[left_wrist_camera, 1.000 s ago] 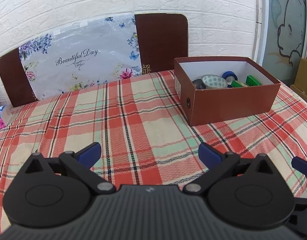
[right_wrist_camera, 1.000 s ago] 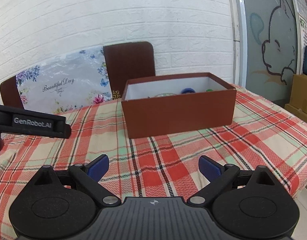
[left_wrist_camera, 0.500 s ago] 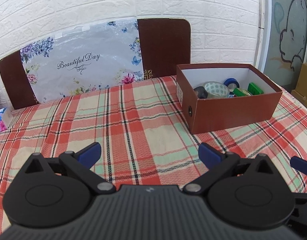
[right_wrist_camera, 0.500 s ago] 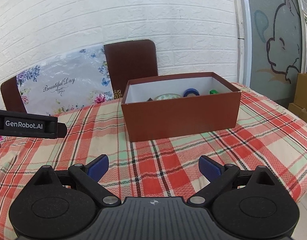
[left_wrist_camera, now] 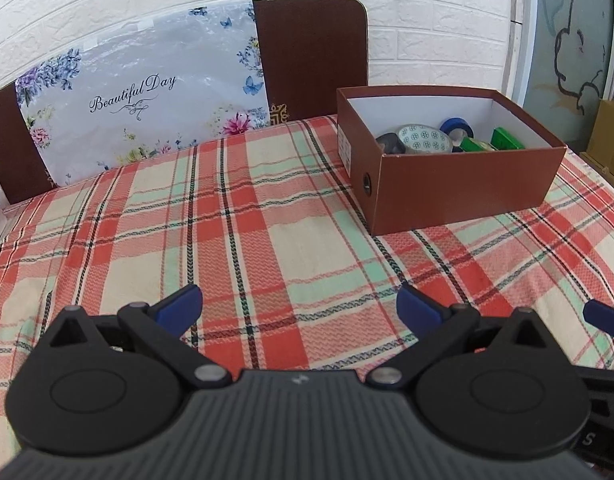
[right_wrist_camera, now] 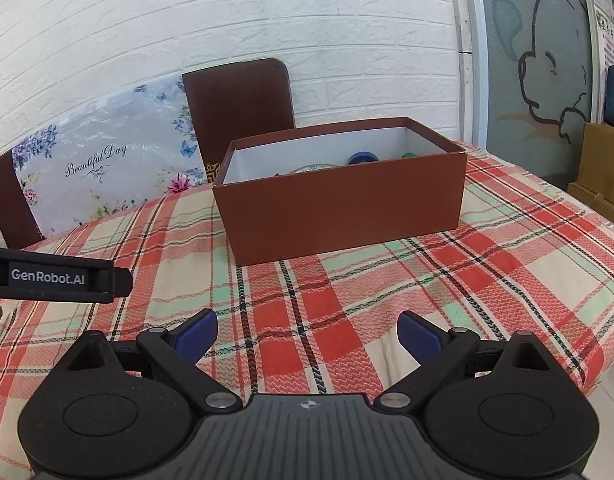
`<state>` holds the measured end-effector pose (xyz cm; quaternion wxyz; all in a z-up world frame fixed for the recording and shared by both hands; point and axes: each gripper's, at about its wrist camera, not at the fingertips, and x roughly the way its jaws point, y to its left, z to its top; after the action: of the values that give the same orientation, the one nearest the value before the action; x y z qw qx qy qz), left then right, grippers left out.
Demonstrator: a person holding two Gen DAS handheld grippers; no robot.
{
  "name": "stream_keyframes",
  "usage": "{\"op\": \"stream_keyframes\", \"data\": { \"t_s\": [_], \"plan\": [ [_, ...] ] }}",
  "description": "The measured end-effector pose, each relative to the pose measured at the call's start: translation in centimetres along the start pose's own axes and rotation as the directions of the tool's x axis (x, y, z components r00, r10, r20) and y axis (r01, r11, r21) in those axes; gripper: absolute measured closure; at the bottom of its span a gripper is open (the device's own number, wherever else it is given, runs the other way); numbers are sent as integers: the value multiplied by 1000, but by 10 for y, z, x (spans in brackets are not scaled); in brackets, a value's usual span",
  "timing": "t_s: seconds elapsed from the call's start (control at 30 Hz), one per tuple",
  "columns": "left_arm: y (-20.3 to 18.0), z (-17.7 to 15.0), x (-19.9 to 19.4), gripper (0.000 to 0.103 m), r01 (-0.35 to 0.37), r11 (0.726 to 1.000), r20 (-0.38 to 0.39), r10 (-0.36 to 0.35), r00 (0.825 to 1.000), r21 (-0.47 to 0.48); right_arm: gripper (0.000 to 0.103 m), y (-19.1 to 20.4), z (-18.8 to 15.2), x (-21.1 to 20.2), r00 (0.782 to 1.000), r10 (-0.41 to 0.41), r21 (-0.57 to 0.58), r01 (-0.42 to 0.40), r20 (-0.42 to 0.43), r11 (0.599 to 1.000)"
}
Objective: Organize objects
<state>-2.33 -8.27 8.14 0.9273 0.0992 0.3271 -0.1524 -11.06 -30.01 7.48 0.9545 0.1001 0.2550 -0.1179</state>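
A brown cardboard box (left_wrist_camera: 459, 188) (right_wrist_camera: 347, 208) with a white inside stands on the plaid tablecloth (left_wrist_camera: 235, 248). It holds a patterned tape roll (left_wrist_camera: 425, 138), a dark roll (left_wrist_camera: 389, 143), a blue roll (left_wrist_camera: 457, 126) and green items (left_wrist_camera: 505, 140). My left gripper (left_wrist_camera: 299, 306) is open above bare cloth, left and short of the box, nothing between its blue fingers. My right gripper (right_wrist_camera: 307, 332) is open too, in front of the box and empty. The left gripper's body (right_wrist_camera: 59, 278) shows at the left edge of the right wrist view.
Two brown chair backs (left_wrist_camera: 311, 56) stand behind the table against a white brick wall, with a flowered "Beautiful Day" bag (left_wrist_camera: 139, 100) between them. The table's right edge (right_wrist_camera: 595, 360) drops to the floor. Cardboard boxes (right_wrist_camera: 603, 184) sit at the far right.
Both grippers have drawn back and risen a little from the box, so it looks slightly farther. Their jaws stay wide apart. Nothing on the table has moved.
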Motion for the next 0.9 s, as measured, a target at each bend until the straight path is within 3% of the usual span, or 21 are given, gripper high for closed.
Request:
{"op": "stream_keyframes", "data": {
  "t_s": [0.63, 0.9],
  "plan": [
    [0, 4, -2, 0, -20, 1000, 13, 20, 1000, -2, 7, 4, 4, -2, 1000, -6, -10, 7, 27, 1000],
    [1, 2, -6, 0, 19, 1000, 28, -19, 999, -9, 7, 10, 4, -8, 999, -12, -16, 13, 43, 1000]
  ]
}}
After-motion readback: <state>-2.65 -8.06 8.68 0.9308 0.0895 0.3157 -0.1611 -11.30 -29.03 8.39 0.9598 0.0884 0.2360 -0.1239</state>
